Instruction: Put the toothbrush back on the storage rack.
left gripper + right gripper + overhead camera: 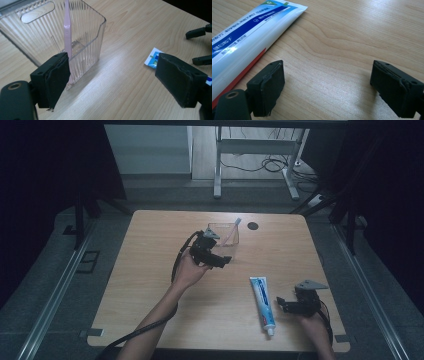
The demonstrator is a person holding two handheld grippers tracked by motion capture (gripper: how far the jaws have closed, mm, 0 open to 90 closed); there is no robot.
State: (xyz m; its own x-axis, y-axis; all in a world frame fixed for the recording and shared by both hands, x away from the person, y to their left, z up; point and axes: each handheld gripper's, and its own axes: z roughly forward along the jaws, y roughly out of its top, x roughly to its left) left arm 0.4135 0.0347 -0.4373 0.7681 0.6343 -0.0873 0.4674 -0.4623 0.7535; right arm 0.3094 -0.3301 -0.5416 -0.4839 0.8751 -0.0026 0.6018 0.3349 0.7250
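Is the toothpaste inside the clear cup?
No, the toothpaste lies flat on the table, apart from the clear cup, which holds a pink toothbrush.

A recording lab or test room is suggested. A bare wooden table [150,310], on which the tongs are held, is flanked by floor rails [55,290] and dark curtains [45,175]. Beyond the tongs, a metal desk frame [257,150] and loose cables [272,165] are seen.
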